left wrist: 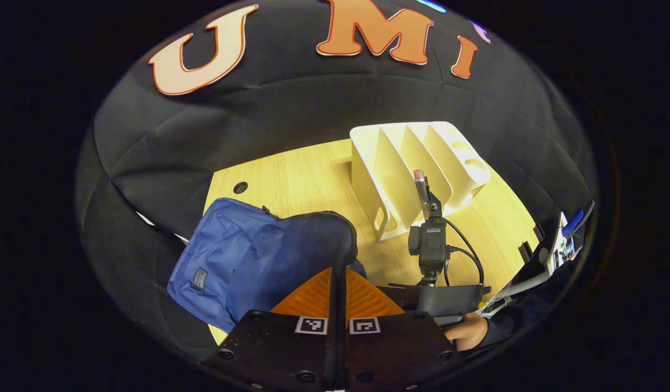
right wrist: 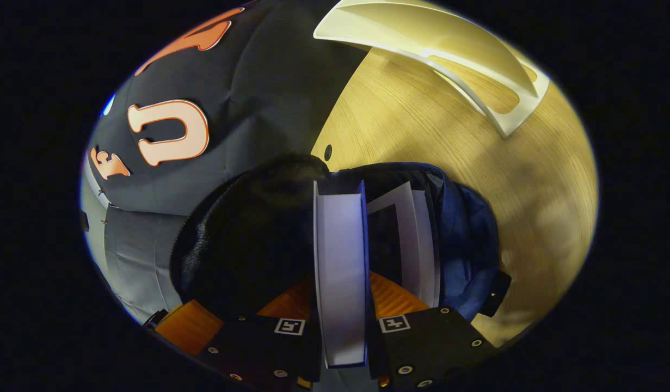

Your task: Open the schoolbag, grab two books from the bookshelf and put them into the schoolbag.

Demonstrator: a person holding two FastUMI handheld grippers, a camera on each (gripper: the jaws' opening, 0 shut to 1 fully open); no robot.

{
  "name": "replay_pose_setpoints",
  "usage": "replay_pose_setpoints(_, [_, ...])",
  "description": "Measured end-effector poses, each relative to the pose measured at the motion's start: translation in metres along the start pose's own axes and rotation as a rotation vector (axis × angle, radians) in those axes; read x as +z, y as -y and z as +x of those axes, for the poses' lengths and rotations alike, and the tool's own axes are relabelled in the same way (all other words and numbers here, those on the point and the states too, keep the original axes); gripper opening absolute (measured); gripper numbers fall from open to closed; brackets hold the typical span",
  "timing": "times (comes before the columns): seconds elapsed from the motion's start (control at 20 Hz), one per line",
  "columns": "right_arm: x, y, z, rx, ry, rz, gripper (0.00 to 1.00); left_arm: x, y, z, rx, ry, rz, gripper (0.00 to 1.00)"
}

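In the left gripper view, the left hand-held gripper (left wrist: 338,296) is seen with its fingers pressed together on the dark edge of the schoolbag's flap, which runs up between them. The blue schoolbag (left wrist: 231,256) lies on the wooden desk (left wrist: 302,179), toward its left edge, with the opened flap raised toward the camera. Just to the right of the bag, the white bookshelf (left wrist: 416,174) stands on the desk, and its slots are seen bare. In front of the shelf, the right hand-held gripper (left wrist: 420,182) is seen from behind with its camera and cables, held by a hand (left wrist: 468,332) in a dark sleeve.

In the right gripper view, the right hand-held gripper (right wrist: 341,305) is clamped on a book (right wrist: 340,256) with a blue cover, whose white page edge faces the camera. The book is held over the open mouth of the schoolbag (right wrist: 465,239); how far its lower end is inside cannot be told for certain. A second book (right wrist: 416,239) is seen just to its right, standing inside the bag. The bookshelf (right wrist: 449,49) is seen beyond the bag, on the desk (right wrist: 422,130).
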State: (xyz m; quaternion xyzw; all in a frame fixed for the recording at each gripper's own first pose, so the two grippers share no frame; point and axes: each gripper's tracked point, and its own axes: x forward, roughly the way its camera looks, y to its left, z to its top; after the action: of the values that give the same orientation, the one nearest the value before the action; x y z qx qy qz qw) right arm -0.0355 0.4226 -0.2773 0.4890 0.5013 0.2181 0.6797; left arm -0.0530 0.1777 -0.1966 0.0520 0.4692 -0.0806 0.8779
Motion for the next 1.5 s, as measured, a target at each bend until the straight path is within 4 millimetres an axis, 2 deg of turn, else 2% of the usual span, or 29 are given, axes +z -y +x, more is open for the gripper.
replay_pose_setpoints(0.3, [0.001, 0.002, 0.017, 0.040, -0.012, 0.034, 0.35, -0.002, -0.003, -0.003, -0.030, 0.002, -0.040, 0.00])
replay_pose_setpoints(0.35, [-0.001, 0.003, 0.019, 0.043, -0.020, 0.038, 0.43, -0.004, -0.003, -0.002, -0.032, 0.000, -0.047, 0.01])
replay_pose_setpoints(0.4, [-0.001, 0.003, 0.023, 0.049, -0.025, 0.042, 0.35, -0.004, -0.004, -0.003, -0.032, 0.001, -0.045, 0.01])
replay_pose_setpoints(0.45, [-0.004, 0.004, 0.024, 0.051, -0.039, 0.052, 0.44, -0.004, -0.004, -0.003, -0.032, 0.001, -0.046, 0.01])
replay_pose_setpoints(0.5, [-0.004, 0.003, 0.024, 0.049, -0.044, 0.057, 0.44, -0.004, -0.005, -0.002, -0.031, 0.000, -0.052, 0.01])
replay_pose_setpoints(0.55, [-0.004, 0.006, 0.025, 0.034, -0.049, 0.060, 0.36, -0.002, -0.006, -0.002, -0.034, 0.001, -0.069, 0.01])
replay_pose_setpoints(0.65, [-0.007, 0.008, 0.023, -0.008, -0.068, 0.054, 0.41, -0.002, -0.009, -0.001, -0.045, 0.006, -0.104, 0.01])
replay_pose_setpoints(0.7, [-0.009, 0.010, 0.021, -0.026, -0.085, 0.056, 0.46, -0.002, -0.011, -0.001, -0.048, 0.007, -0.125, 0.01])
replay_pose_setpoints(0.8, [-0.015, 0.010, 0.012, -0.047, -0.125, 0.060, 0.52, 0.000, -0.012, -0.002, -0.054, 0.017, -0.147, 0.01])
replay_pose_setpoints(1.05, [-0.002, 0.013, -0.023, -0.077, -0.148, 0.037, 0.49, 0.003, -0.012, 0.001, -0.061, 0.036, -0.172, 0.01])
replay_pose_setpoints(1.1, [0.002, 0.016, -0.031, -0.087, -0.137, 0.022, 0.65, 0.003, -0.013, 0.001, -0.060, 0.038, -0.175, 0.01])
replay_pose_setpoints(1.15, [0.008, 0.014, -0.038, -0.080, -0.126, 0.011, 0.49, 0.002, -0.013, 0.002, -0.056, 0.039, -0.177, 0.00])
replay_pose_setpoints(1.3, [0.029, 0.008, -0.054, -0.076, -0.078, -0.048, 0.47, -0.007, -0.006, 0.009, -0.058, 0.020, -0.183, 0.01])
replay_pose_setpoints(1.5, [0.059, 0.012, -0.089, -0.106, -0.002, -0.151, 0.47, -0.019, 0.005, 0.020, -0.053, -0.004, -0.148, 0.01])
